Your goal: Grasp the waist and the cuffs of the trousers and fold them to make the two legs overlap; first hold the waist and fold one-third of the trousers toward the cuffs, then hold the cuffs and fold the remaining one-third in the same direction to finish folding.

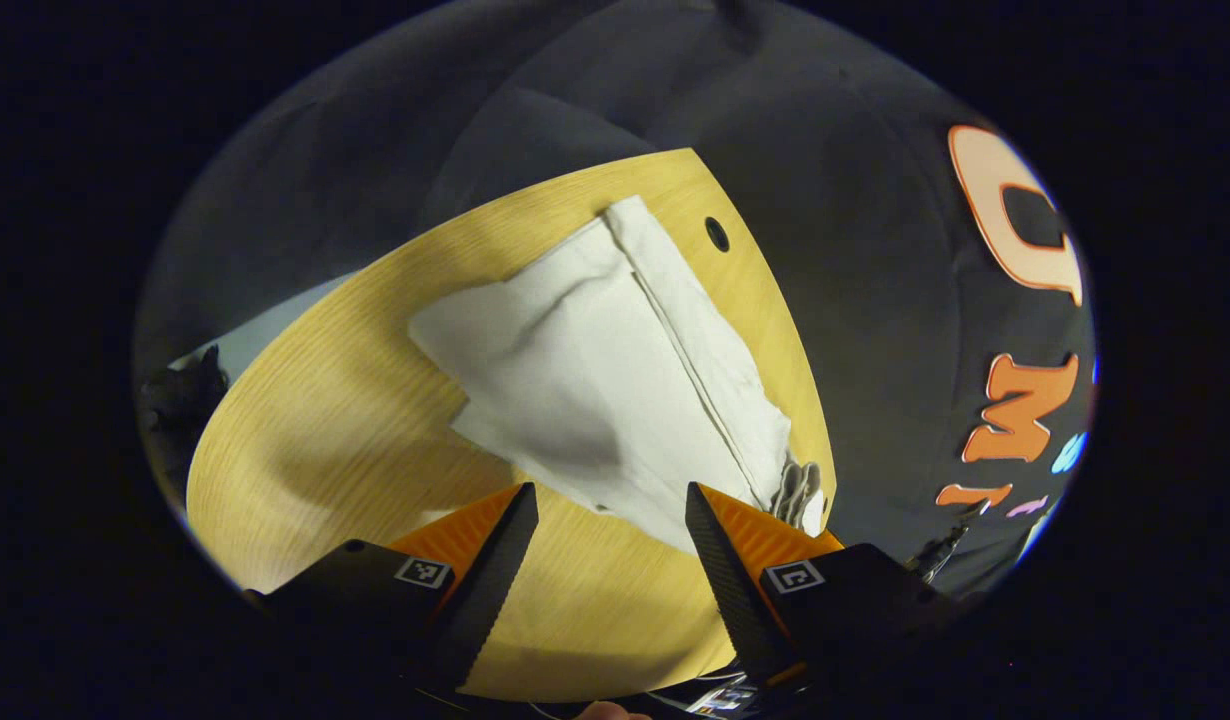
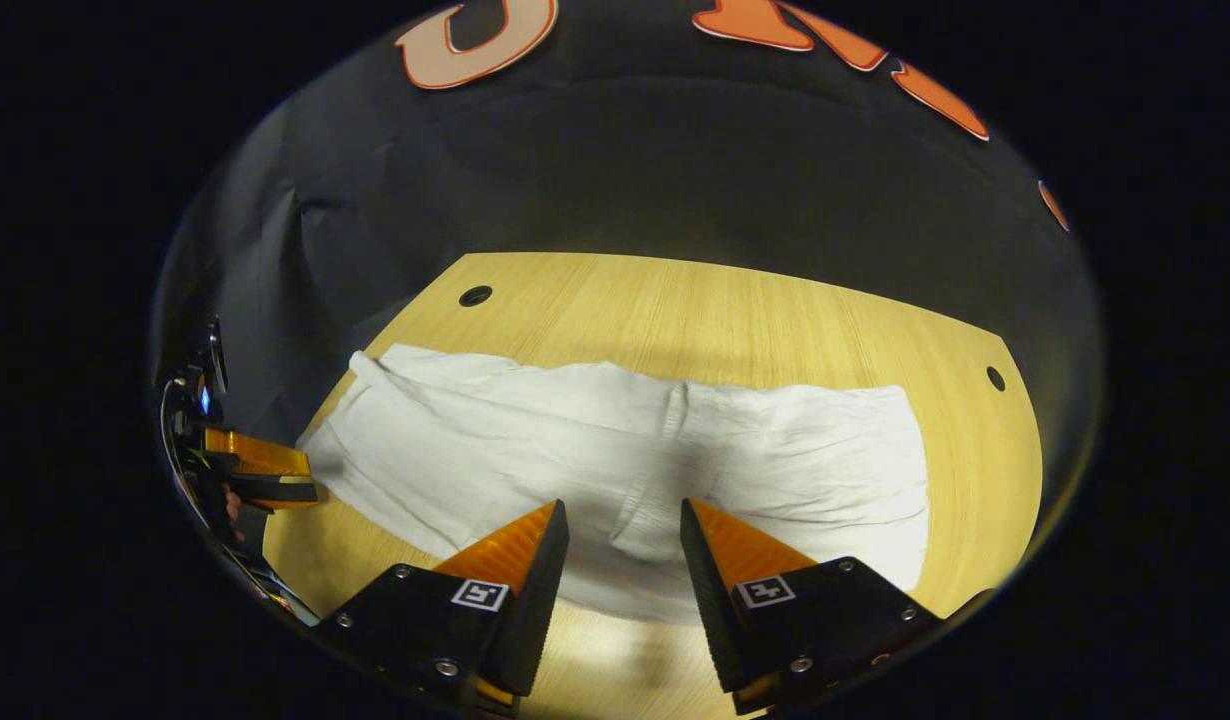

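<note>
White trousers (image 1: 595, 370) lie flat on the wooden table (image 1: 325, 420), running away from my left gripper (image 1: 610, 495). That gripper is open and hovers at the near end of the cloth. A gathered, ruffled edge (image 1: 800, 490) sits just beside its right finger. In the right gripper view the trousers (image 2: 775, 470) stretch as a long strip across the table (image 2: 675, 310). My right gripper (image 2: 623, 510) stands open over the near edge at about mid-length, nothing between its fingers. The left gripper (image 2: 260, 470) shows at the strip's left end.
The table has round cable holes (image 1: 716, 233) (image 2: 475, 296) (image 2: 994, 378) near its far corners. Dark cloth walls close in behind and beside the table. Bare wood lies beyond the trousers and in front of them.
</note>
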`<state>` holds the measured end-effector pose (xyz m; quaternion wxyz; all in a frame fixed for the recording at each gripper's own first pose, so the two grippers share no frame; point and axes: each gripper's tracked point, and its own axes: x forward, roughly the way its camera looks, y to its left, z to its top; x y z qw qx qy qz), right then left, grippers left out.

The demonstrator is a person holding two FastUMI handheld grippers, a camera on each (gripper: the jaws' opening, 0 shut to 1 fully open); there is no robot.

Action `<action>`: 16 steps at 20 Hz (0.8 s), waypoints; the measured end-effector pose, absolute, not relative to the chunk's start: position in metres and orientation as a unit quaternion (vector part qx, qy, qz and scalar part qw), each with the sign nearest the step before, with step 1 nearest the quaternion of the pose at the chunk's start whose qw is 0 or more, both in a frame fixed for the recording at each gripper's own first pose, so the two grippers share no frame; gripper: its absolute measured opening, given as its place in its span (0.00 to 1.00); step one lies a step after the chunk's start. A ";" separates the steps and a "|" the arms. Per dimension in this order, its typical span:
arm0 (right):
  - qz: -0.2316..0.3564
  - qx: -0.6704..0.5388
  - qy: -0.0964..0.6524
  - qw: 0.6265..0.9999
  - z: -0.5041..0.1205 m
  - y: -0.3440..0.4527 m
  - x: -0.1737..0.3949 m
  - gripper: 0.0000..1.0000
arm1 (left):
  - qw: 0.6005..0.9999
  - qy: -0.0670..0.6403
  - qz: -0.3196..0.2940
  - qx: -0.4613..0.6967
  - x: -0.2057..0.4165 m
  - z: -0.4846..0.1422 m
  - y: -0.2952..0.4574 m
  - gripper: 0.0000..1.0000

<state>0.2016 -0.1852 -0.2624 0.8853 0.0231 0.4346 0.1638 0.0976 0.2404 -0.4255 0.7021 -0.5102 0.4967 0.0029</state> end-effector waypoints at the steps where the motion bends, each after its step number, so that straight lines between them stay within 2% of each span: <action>1: 0.158 0.024 0.435 0.886 -0.260 -0.193 0.201 0.68 | 0.700 0.493 0.009 -0.516 0.097 -0.430 0.247 0.99; 5: 0.134 0.030 0.434 0.890 -0.253 -0.212 0.198 0.68 | 0.700 0.475 0.022 -0.532 0.105 -0.442 0.281 1.00; 6: 0.130 0.032 0.434 0.891 -0.252 -0.215 0.197 0.68 | 0.701 0.472 0.020 -0.534 0.106 -0.444 0.284 0.96; 7: 0.126 0.030 0.435 0.891 -0.251 -0.219 0.196 0.68 | 0.697 0.475 0.013 -0.537 0.104 -0.446 0.285 0.99; 8: 0.122 0.031 0.437 0.891 -0.251 -0.220 0.196 0.68 | 0.695 0.470 0.010 -0.543 0.107 -0.443 0.286 0.93; 16: 0.104 0.061 0.443 0.888 -0.244 -0.223 0.182 0.68 | 0.689 0.448 -0.027 -0.570 0.144 -0.446 0.272 0.89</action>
